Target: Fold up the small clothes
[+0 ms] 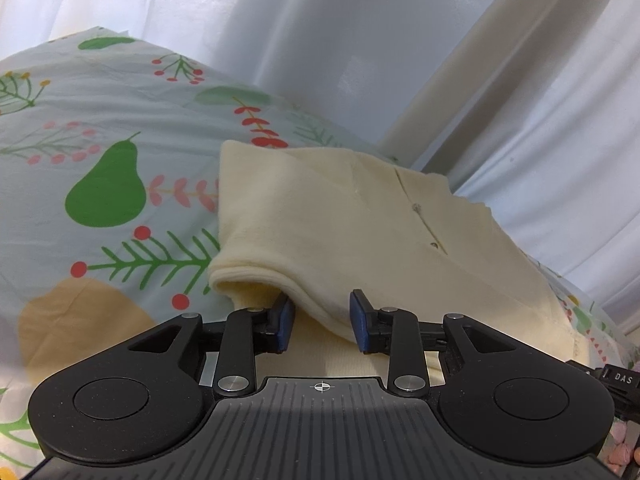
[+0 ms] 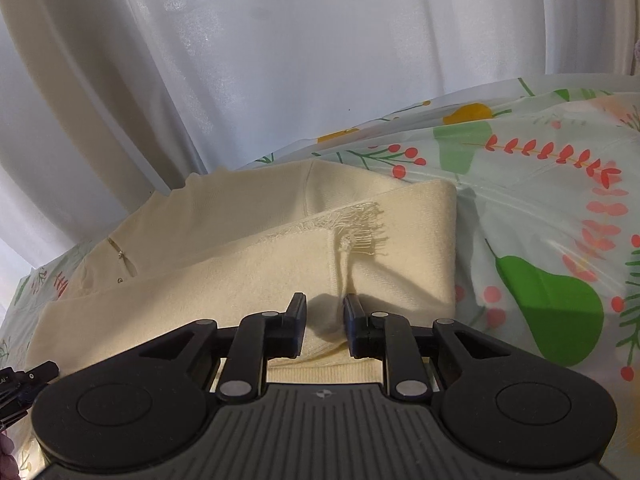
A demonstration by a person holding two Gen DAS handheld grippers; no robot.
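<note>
A cream knit garment (image 1: 360, 216) lies folded in layers on a fruit-print bedsheet (image 1: 100, 152). A dark slit with small metal fasteners (image 1: 420, 216) runs across its upper layer. My left gripper (image 1: 322, 318) is at the near folded edge, jaws apart. The edge drapes over the left pad (image 1: 285, 322) and crosses the gap, with no visible squeeze. In the right wrist view the same garment (image 2: 240, 280) shows a frayed fringe (image 2: 364, 232) on its top layer. My right gripper (image 2: 325, 316) stands open over a raised crease of cloth, pads not pinching it.
White curtains (image 1: 320, 40) hang close behind the bed, and a pale frame bar (image 1: 480, 80) slants up at the right. The printed sheet (image 2: 540, 220) spreads to the right of the garment. Part of the other gripper shows at the frame edge (image 2: 24, 376).
</note>
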